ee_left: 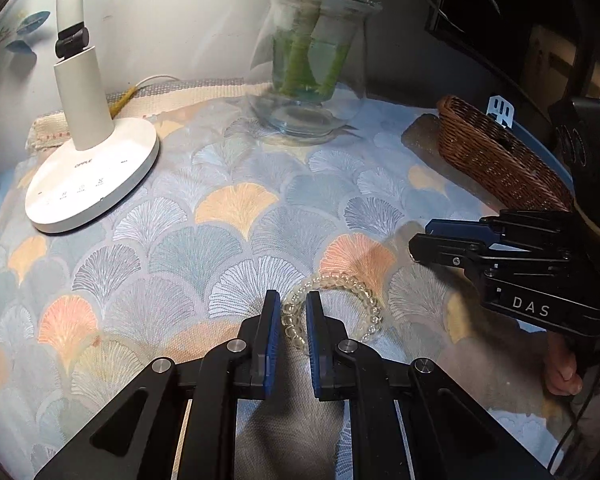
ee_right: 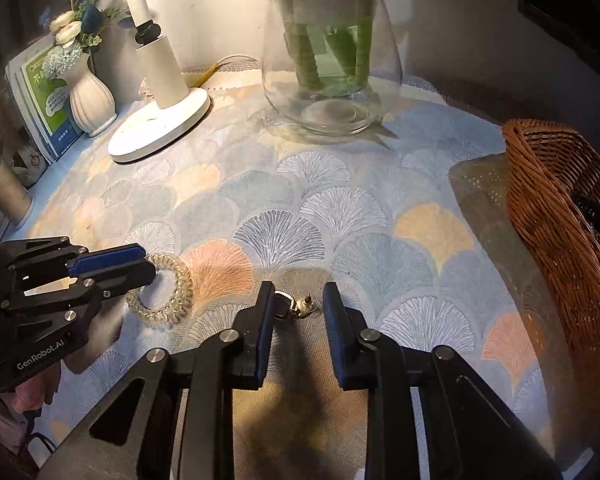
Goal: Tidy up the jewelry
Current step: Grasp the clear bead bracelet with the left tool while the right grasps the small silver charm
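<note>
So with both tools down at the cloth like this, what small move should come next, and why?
Probably close the left tool: its blue pads already straddle one side of the clear coiled bracelet lying on the fan-patterned cloth. The right tool is open around the small metal earring; the brown wicker basket waits to the right.

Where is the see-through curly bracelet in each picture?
Left wrist view: the bracelet lies low in the middle, one side between the left tongs.
Right wrist view: bracelet is lower left, by those tongs.
Shared landmark: the glass vase.
</note>
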`<state>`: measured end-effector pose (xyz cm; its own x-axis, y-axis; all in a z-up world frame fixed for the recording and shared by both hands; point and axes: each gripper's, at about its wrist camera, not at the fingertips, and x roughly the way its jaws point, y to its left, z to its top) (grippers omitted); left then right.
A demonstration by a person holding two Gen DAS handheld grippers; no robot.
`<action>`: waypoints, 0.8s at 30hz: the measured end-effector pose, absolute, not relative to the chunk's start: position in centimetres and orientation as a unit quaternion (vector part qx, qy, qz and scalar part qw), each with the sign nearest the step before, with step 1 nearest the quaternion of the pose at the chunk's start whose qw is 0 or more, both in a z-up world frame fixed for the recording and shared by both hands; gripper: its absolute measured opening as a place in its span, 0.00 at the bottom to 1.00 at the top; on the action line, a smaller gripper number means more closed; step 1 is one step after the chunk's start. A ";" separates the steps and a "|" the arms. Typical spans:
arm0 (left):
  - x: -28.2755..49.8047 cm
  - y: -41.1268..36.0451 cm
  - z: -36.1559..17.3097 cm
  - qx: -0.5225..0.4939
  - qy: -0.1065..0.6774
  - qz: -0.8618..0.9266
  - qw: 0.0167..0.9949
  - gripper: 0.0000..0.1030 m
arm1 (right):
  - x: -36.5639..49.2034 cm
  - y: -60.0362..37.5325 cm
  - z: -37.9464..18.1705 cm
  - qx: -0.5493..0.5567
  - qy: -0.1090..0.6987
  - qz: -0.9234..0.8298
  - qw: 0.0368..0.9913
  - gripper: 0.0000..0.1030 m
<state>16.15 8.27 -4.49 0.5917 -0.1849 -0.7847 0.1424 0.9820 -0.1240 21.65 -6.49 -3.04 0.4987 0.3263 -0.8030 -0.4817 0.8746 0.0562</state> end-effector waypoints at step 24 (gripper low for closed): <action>15.6 7.5 -4.3 -0.002 0.430 -0.108 0.896 0.09 | 15.1 -14.6 0.3 -0.025 0.415 0.188 0.890 0.12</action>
